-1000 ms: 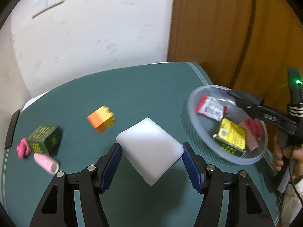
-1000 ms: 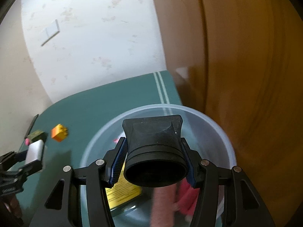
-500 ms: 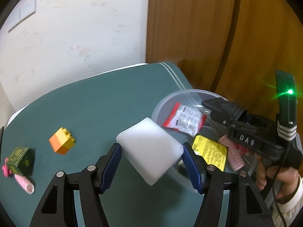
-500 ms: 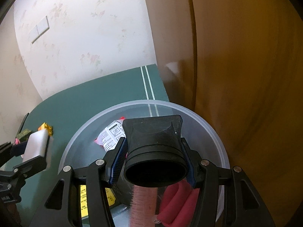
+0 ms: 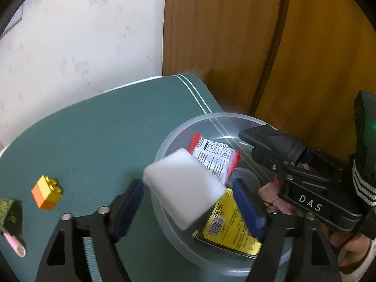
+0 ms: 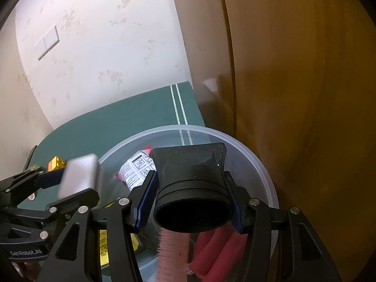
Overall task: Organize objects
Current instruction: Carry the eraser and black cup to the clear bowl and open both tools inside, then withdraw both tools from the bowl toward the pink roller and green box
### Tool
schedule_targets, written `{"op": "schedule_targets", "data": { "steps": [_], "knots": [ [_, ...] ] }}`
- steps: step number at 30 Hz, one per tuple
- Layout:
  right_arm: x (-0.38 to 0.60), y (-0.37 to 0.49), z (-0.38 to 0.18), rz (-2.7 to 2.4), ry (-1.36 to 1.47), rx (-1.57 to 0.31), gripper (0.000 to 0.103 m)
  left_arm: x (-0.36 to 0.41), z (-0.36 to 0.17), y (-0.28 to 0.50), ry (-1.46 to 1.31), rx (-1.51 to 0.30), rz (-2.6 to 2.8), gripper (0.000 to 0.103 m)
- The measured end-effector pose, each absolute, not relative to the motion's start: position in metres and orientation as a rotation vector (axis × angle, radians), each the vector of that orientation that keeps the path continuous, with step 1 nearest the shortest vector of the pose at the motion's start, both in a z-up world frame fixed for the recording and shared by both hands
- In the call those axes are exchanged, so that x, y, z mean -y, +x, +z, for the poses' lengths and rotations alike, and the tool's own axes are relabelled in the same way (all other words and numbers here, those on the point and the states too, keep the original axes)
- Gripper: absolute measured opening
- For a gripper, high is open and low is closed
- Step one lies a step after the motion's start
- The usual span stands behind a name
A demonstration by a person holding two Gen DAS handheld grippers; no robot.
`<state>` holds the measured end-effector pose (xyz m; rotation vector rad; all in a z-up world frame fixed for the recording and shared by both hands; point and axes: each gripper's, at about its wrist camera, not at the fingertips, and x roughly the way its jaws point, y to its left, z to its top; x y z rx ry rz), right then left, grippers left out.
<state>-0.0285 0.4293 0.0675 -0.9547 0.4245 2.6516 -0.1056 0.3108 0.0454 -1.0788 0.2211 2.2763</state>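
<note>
Left wrist view: toy brick (image 5: pixel 47 195), pink roller (image 5: pixel 17 246) beside bowl (image 5: pixel 178 136).

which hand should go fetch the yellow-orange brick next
Left. Its tool has just been opening, letting the white block go over the bowl, and the brick lies on its side. The right tool is shut on a black hood.

Left wrist camera looking steeply down along own fingers, close above bowl (image 5: pixel 178 136) rim, facing wall and wooden panel. Right wrist camera tilting down from bowl's opposite side, very near, nozzle (image 6: pixel 192 188) blocking centre. Both views sharing bowl, packet (image 5: pixel 215 158), green mat (image 6: pixel 141 115); each showing other gripper at frame edge.
</note>
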Motion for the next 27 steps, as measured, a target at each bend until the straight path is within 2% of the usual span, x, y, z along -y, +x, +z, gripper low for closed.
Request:
{"op": "schedule_targets", "data": {
  "steps": [2, 15, 27],
  "knots": [
    [-0.429, -0.028, 0.067, 2.651, -0.955, -0.426, 0.056, -0.306, 0.046, -0.106, -1.077, -0.198, 2.275, 0.089],
    [-0.43, -0.023, 0.072, 2.677, -0.899, -0.46, 0.057, -0.26, 0.064, -0.1, -1.048, -0.088, 2.342, 0.091],
    [-0.422, -0.023, 0.077, 2.704, -0.872, -0.432, 0.057, -0.257, 0.043, -0.112, -1.123, -0.153, 2.41, 0.091]
  ]
}}
